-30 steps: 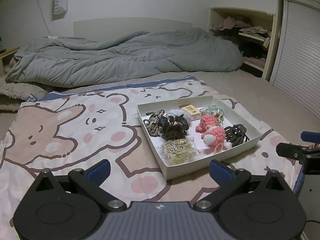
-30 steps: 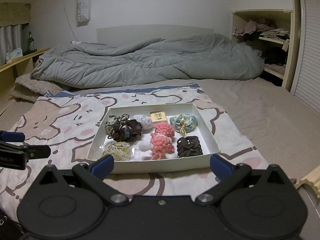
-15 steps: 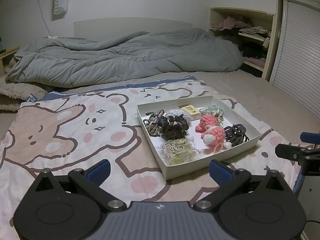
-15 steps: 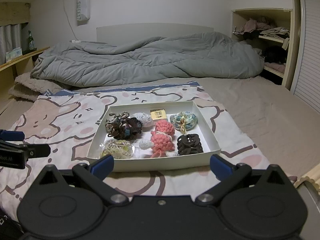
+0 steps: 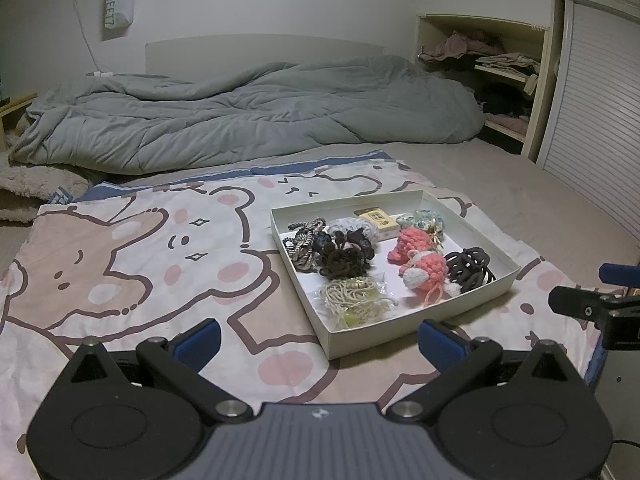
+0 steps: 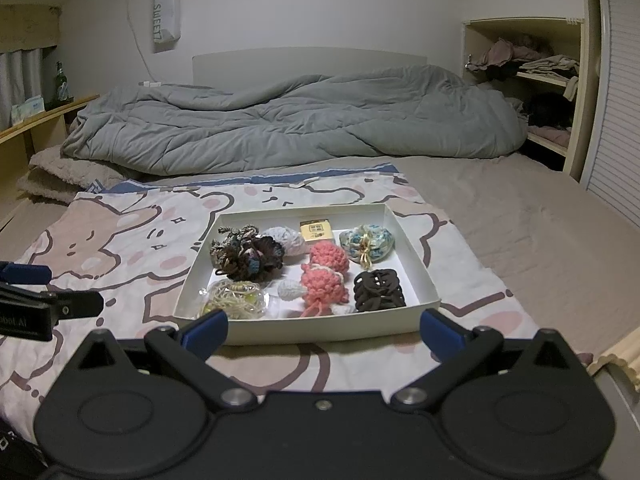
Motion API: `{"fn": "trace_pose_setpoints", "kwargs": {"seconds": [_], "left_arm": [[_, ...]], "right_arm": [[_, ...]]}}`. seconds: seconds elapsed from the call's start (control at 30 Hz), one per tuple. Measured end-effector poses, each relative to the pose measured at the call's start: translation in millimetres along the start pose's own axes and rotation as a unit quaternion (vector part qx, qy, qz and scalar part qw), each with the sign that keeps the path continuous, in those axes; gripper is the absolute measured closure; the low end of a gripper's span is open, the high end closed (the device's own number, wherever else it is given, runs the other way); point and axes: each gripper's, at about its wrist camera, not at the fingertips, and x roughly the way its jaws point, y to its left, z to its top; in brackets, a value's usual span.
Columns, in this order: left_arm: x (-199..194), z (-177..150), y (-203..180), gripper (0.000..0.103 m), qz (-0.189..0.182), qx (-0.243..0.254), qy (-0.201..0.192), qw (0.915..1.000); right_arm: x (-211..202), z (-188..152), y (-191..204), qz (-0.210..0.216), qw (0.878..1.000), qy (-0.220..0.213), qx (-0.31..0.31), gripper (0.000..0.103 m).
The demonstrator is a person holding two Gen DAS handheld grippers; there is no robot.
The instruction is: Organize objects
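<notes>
White card walls bound the shallow tray [image 6: 308,330], which sits on the bear-print blanket [image 5: 132,264] with its near wall just ahead of your right gripper [image 6: 322,328]. That gripper's blue-tipped jaws stand wide and hold nothing, one near each front corner of the tray. Your left gripper [image 5: 318,340] is likewise spread wide and empty, aimed at the tray's near-left corner. Inside the tray, the dark brown scrunchie [image 6: 250,258] lies left, the pink crocheted pieces [image 6: 324,276] in the middle, the black hair ties [image 6: 378,290] at the right front, the cream cord bundle [image 6: 234,300] at the left front, and a small yellow box [image 6: 317,230] by the far wall. To the tray's left the blanket lies bare and flat; to its right, plain beige sheet [image 6: 520,232]. The grey duvet [image 6: 300,120] is well beyond. Against half a second ago, the tray sits slightly lower in the right view; otherwise nothing has shifted.
</notes>
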Motion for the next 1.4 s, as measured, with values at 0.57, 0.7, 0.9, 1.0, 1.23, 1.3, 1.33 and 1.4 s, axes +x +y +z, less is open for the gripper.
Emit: {"fn": "trace_pose_setpoints", "kwargs": {"seconds": [0.57, 0.7, 0.9, 1.0, 1.23, 1.3, 1.33, 1.4], "left_arm": [[0.0, 0.6, -0.2, 0.000, 0.000, -0.001, 0.001, 1.0000], [0.4, 1.0, 0.7, 0.000, 0.000, -0.002, 0.002, 1.0000], [1.2, 0.7, 1.2, 0.000, 0.000, -0.004, 0.003, 1.0000], [1.1, 0.5, 0.8, 0.000, 0.001, -0.004, 0.002, 1.0000], [1.2, 0.6, 0.8, 0.000, 0.001, -0.004, 0.002, 1.0000], [1.5, 0.6, 1.1, 0.000, 0.000, -0.005, 0.003, 1.0000], [1.5, 0.8, 1.0, 0.000, 0.000, -0.005, 0.003, 1.0000], [1.2, 0.7, 1.0, 0.000, 0.000, -0.006, 0.003, 1.0000]], "right_arm": [[-1.3, -0.8, 1.2, 0.003, 1.000, 0.000, 0.001, 0.000], [-1.8, -0.5, 1.2, 0.003, 1.000, 0.000, 0.000, 0.000], [-2.3, -0.1, 1.5, 0.002, 1.000, 0.000, 0.000, 0.000], [-2.8, 0.6, 1.4, 0.003, 1.000, -0.001, 0.001, 0.000], [-5.0, 1.7, -0.5, 0.007, 1.000, -0.001, 0.004, 0.000], [-5.2, 1.9, -0.8, 0.008, 1.000, -0.001, 0.004, 0.000], [-5.2, 1.9, -0.8, 0.007, 1.000, -0.002, 0.004, 0.000], [-5.5, 2.6, -1.9, 0.008, 1.000, -0.002, 0.005, 0.000]]}}
